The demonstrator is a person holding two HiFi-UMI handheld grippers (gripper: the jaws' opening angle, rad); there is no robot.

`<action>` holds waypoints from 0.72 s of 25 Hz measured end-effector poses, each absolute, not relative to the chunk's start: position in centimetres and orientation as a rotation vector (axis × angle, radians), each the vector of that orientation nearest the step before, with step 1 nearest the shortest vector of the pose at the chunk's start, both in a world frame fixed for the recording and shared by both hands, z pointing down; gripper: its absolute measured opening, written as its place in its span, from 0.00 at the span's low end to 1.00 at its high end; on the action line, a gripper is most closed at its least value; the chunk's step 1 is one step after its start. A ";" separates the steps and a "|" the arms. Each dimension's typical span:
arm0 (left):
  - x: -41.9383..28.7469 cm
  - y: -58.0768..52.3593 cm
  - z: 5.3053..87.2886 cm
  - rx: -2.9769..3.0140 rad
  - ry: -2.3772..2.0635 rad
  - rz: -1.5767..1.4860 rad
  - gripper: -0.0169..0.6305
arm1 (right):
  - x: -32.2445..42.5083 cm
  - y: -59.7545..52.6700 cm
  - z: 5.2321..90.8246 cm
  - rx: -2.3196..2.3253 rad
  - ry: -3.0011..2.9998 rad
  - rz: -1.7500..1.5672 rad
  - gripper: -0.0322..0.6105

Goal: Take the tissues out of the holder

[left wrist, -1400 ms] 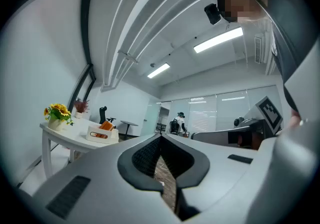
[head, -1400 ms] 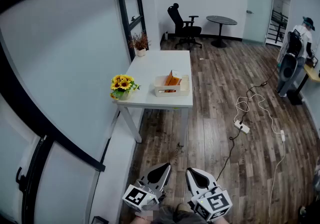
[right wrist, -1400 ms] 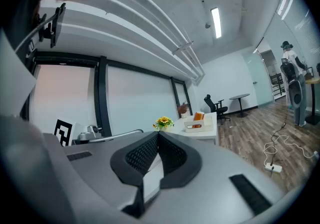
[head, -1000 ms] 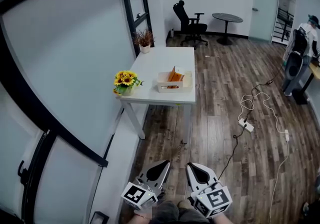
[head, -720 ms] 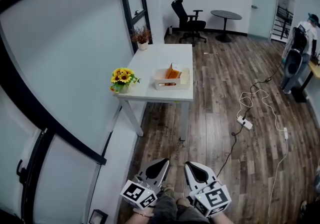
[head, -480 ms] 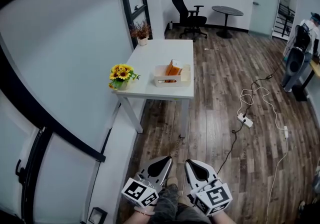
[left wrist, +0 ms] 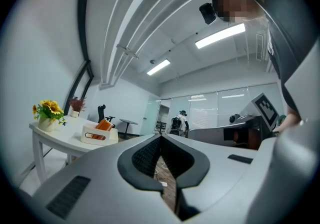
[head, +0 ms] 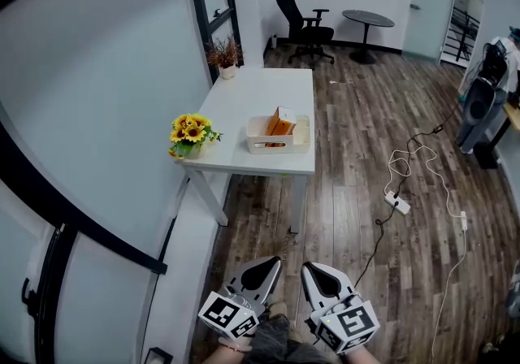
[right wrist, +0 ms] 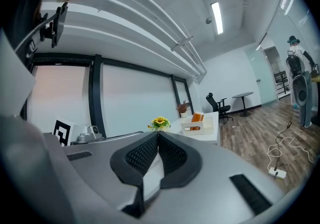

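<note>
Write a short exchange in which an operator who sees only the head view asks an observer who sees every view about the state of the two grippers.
Operator: I see the left gripper only from above. Are its jaws apart?
Observer: No. The left gripper view shows its tips together, with nothing between them.
Operator: And the right gripper?
Observer: Shut as well. The right gripper view shows its tips meeting, and it holds nothing.

Bright, even light; fisheye-warped edges
</note>
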State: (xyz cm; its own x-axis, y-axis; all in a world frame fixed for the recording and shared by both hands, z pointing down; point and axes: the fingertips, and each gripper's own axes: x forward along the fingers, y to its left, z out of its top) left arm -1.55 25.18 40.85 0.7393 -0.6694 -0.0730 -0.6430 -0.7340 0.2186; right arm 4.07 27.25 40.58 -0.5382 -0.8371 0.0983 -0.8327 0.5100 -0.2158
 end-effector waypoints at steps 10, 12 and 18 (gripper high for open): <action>-2.6 17.7 40.3 2.772 -1.039 -0.242 0.04 | 3.8 20.1 41.0 -1.550 2.683 -0.401 0.06; -3.0 16.5 40.4 2.771 -1.041 -0.246 0.04 | 3.6 18.9 40.9 -1.549 2.677 -0.400 0.06; -3.6 13.6 40.7 2.775 -1.013 -0.246 0.04 | 3.7 16.3 41.8 -1.600 2.643 -0.451 0.06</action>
